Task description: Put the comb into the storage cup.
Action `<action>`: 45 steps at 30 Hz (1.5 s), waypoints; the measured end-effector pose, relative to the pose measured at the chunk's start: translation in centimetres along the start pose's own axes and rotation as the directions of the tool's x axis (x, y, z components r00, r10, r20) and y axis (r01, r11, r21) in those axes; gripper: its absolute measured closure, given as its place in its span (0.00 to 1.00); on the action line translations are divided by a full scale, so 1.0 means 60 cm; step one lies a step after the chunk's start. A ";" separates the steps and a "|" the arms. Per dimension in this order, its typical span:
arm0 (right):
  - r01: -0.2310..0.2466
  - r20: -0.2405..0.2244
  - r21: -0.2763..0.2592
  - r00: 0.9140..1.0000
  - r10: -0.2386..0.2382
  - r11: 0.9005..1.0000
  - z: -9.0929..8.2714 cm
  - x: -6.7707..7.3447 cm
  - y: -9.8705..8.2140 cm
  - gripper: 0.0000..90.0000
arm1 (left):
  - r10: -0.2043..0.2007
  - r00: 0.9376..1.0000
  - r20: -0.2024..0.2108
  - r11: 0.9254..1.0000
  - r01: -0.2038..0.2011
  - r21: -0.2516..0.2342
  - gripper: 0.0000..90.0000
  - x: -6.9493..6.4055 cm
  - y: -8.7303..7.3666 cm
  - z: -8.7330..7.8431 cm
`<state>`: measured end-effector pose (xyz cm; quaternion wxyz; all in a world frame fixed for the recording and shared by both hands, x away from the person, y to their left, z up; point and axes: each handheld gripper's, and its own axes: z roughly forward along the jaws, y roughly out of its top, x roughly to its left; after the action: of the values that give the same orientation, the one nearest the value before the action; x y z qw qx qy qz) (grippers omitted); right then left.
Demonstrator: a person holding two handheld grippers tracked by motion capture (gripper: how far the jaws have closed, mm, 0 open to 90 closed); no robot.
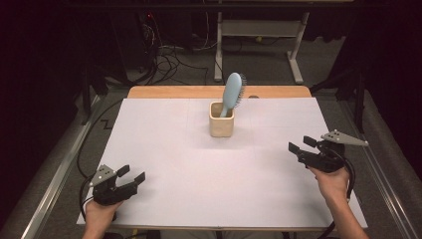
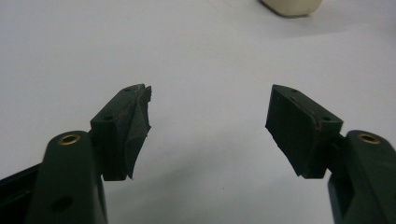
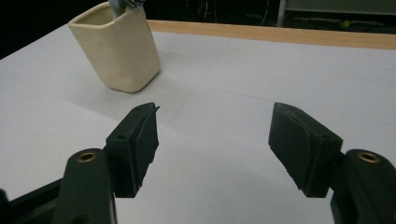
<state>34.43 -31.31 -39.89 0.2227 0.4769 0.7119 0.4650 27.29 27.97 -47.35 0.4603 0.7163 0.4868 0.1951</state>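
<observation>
Both grippers are just parked on the white sheet right now, one in each hand. Left gripper (image 1: 132, 175) sits down around 7 o'clock on the table (image 1: 209, 91), held by the person's left hand (image 1: 99, 211), jaws spread wide with nothing between them; in the left gripper view you can see bare white paper (image 2: 196, 56) through the gap, and the pad on one jaw looks a bit chewed up at the edge. Right gripper (image 1: 302, 144) is over at about 4 o'clock, in the right hand (image 1: 332, 181), jaws also apart and holding nothing, pointed roughly toward the middle of the table. Its grey three-cornered plate (image 1: 343, 138) sticks out to the side. Now the interesting bit: a cream cup (image 1: 221, 119) stands upright just past the centre of the sheet, toward 12 o'clock, well apart from both grippers. A light blue hairbrush (image 1: 233, 92) is standing in it handle-down, head up and leaning off toward 1 o'clock, bristles facing right. In the right gripper view the cup (image 3: 119, 51) is off at 11 o'clock from the jaws, not touching anything. Wooden table edge peeks out beyond the paper.
</observation>
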 end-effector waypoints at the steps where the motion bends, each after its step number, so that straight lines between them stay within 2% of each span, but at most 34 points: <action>1: -0.002 0.000 -0.001 1.000 0.002 1.000 -0.001 -0.001 -0.002 0.38 | 0.000 1.000 0.000 1.000 0.000 0.000 0.34 0.000 0.000 0.000; 24: -0.030 0.005 -0.023 1.000 0.030 0.999 -0.023 -0.010 -0.030 0.38 | -0.003 1.000 -0.003 1.000 0.003 -0.005 0.34 0.000 0.000 -0.002; 45: -0.022 0.013 -0.032 1.000 0.023 0.999 -0.038 -0.004 -0.057 0.38 | -0.004 1.000 -0.003 1.000 0.004 -0.005 0.34 0.000 0.000 -0.002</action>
<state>31.20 -32.94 -41.87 0.2298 0.4846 0.6974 0.4754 27.19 28.04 -47.30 0.4619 0.7140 0.4882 0.1965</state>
